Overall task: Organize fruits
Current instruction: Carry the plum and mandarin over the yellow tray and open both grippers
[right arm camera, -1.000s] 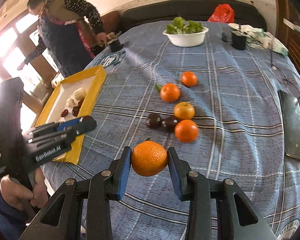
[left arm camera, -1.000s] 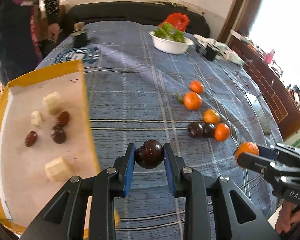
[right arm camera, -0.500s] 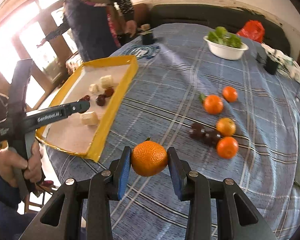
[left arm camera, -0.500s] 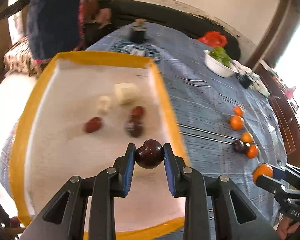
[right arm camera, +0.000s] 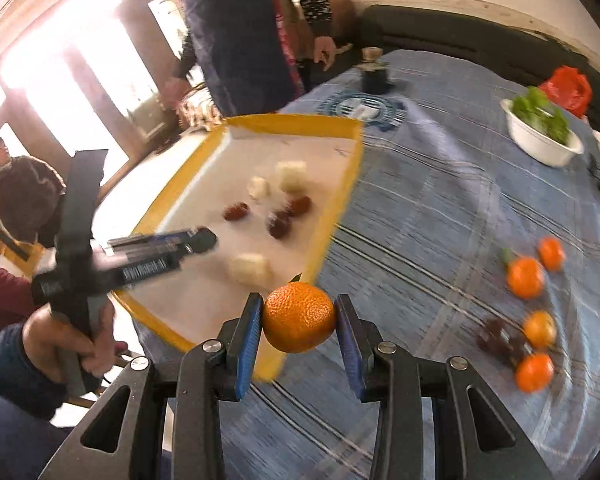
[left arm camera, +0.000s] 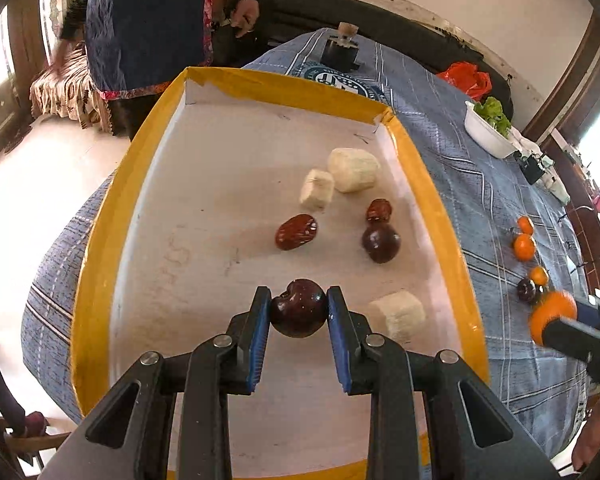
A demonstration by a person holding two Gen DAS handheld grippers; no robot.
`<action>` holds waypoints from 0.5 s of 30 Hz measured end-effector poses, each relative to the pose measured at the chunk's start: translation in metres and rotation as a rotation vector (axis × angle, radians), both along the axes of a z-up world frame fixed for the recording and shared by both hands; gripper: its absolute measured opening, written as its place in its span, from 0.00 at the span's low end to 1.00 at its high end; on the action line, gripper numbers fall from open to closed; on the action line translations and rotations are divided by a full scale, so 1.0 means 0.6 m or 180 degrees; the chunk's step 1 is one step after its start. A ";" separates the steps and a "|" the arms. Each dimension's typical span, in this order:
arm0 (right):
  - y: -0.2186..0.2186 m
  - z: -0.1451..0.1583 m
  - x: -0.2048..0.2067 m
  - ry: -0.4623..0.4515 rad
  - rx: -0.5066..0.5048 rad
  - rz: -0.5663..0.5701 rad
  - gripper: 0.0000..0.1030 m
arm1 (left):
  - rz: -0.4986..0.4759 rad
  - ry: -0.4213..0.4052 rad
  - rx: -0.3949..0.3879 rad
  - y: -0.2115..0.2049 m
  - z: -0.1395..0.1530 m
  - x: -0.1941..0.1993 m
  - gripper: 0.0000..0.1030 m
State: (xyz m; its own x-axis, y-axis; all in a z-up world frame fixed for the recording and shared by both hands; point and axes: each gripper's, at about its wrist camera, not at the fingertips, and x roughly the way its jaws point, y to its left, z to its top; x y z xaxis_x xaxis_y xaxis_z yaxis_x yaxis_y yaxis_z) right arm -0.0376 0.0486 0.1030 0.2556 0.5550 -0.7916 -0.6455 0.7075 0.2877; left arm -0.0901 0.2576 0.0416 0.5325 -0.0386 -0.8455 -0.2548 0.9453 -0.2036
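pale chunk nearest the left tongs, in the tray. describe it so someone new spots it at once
Start at the yellow-rimmed tray on the blue plaid tablecloth. On its white floor, look near the right rim, just right of the left tongs and the dark plum they grip. There lies the pale chunk, alone; the other two pale pieces sit together farther up the tray, beyond the dark red fruits.

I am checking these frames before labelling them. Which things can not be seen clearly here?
- Loose fruit on the cloth, right wrist view: motion blur; the dark pieces' kind is unclear.
- Tray near edge, left wrist view: hidden behind the left gripper holding a dark fruit.
- Right gripper, left wrist view: cut off by the frame edge; its orange is blurred.
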 end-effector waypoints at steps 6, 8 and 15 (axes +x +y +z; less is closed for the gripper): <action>0.088 -0.022 0.048 0.0291 0.0075 0.0024 0.40 | -0.0067 0.0032 -0.0008 0.018 -0.009 0.004 0.27; 0.116 -0.036 0.066 0.0395 0.0085 0.0000 0.40 | -0.0085 0.0042 -0.0023 0.022 -0.012 0.004 0.27; 0.175 -0.069 0.087 0.0487 -0.0019 0.0011 0.40 | -0.0273 0.0050 -0.0012 0.011 -0.020 0.005 0.27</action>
